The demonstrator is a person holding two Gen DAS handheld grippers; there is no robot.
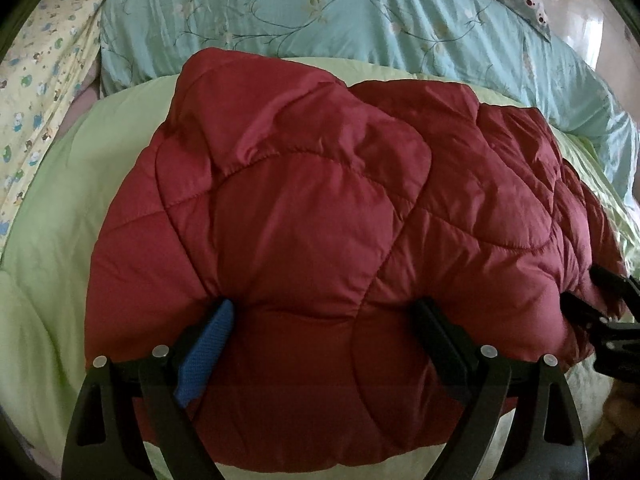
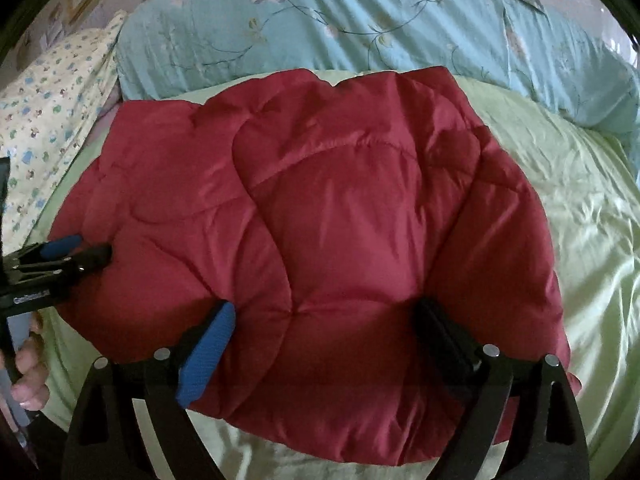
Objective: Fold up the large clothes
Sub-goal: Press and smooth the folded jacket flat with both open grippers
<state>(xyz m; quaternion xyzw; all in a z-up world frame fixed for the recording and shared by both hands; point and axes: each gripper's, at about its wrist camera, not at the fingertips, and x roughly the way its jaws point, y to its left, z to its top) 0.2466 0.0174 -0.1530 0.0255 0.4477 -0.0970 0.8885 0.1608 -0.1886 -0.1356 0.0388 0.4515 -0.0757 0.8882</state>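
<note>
The red quilted jacket (image 1: 320, 220) lies in a folded bundle on the pale green sheet (image 1: 44, 280) of the bed, in front of the turquoise floral duvet (image 1: 360, 28); a yellow patterned pillow (image 1: 44, 80) sits at the far left.

The left gripper (image 1: 324, 320) stands over the near left part of the bundle, jaws spread wide, with its blue pad (image 1: 204, 356) and black finger (image 1: 436, 332) resting on the padding and pinching nothing. The right gripper (image 2: 324, 320) stands likewise over the near right part, jaws spread, blue pad (image 2: 208, 352) pressing lightly into the fabric. The hand (image 2: 28, 364) holding the left tool shows at the edge of the right view.

Judged step: flatten and set the fold, or take a new hold for the next one.

Procedure:
1. Keep both tools level with each other so the bundle stays square.
2. Press down evenly; the puffy filling is likely to spring back.
3. For a new fold, close each jaw on all layers at the near edge, not the top layer only.
4. Lift together. The slick shell may slide on the satin sheet.
</note>
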